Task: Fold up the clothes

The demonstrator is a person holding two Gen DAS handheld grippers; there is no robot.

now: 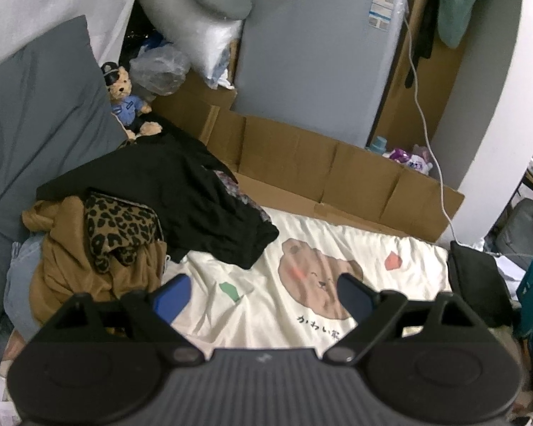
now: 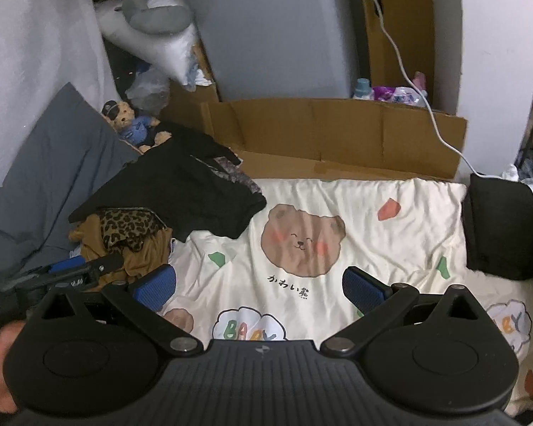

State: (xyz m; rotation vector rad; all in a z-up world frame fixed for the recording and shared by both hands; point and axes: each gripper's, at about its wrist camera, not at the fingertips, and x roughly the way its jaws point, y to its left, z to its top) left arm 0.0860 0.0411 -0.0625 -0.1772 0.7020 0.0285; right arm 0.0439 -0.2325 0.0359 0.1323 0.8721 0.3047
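We see the clothes (image 1: 149,213) heaped unfolded at the bed's left edge, beside the pillow (image 1: 35,106), leaving the blanket (image 2: 355,213) bare for folding. A dark bundle (image 2: 501,227) sits at the right edge. Left tool (image 1: 263,294) and right tool (image 2: 259,287) hover spread wide, holding nothing.

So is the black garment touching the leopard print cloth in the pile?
Touching: in the left wrist view the black garment drapes over the leopard print cloth's upper edge.

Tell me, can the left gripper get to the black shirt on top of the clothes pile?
Probably yes. The left gripper is open and empty, and the black shirt lies uncovered on top of the clothes pile just ahead, with nothing between them.
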